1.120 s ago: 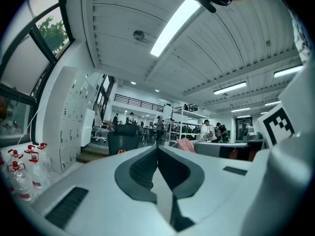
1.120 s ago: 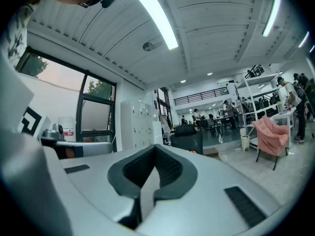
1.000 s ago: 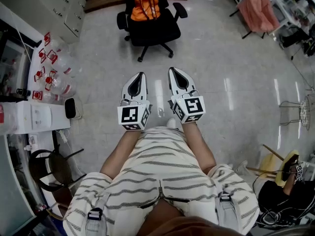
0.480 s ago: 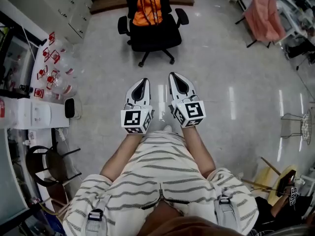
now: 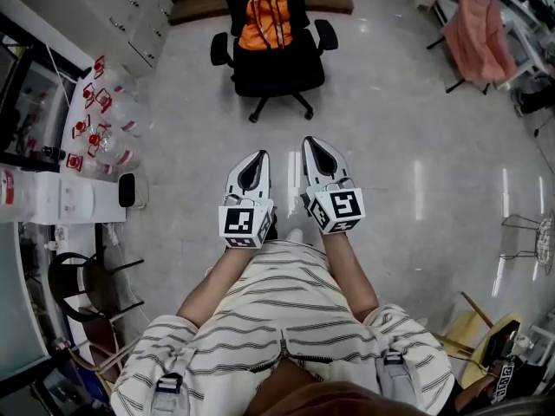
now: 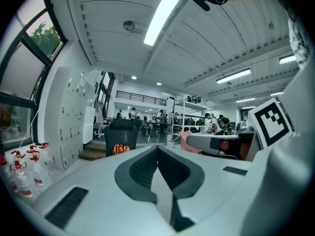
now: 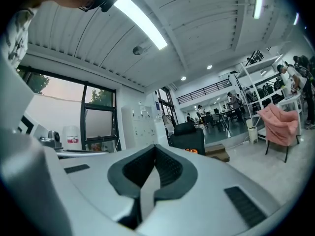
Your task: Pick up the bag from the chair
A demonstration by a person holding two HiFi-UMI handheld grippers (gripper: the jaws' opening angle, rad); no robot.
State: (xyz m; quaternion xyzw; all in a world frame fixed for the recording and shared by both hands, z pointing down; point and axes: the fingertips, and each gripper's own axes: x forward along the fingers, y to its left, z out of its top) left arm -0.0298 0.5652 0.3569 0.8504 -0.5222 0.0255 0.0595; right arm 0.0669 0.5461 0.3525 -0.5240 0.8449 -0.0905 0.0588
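Overhead, one orange bag (image 5: 267, 22) on one black chair (image 5: 277, 63), well apart from two grippers side by side, left gripper (image 5: 254, 167), right gripper (image 5: 319, 154); left gripper view, two jaws clenched together, empty; right gripper view, likewise clenched, empty.

The right gripper (image 7: 155, 152) is shown with jaws pressed together, empty. Beyond, at one o'clock, an orange bag (image 7: 191, 151) is seen on a black chair (image 7: 188, 133).

I hold my left gripper (image 5: 257, 158) and right gripper (image 5: 313, 144) side by side before me, both pointing forward. Each one's jaws are pressed together on nothing.
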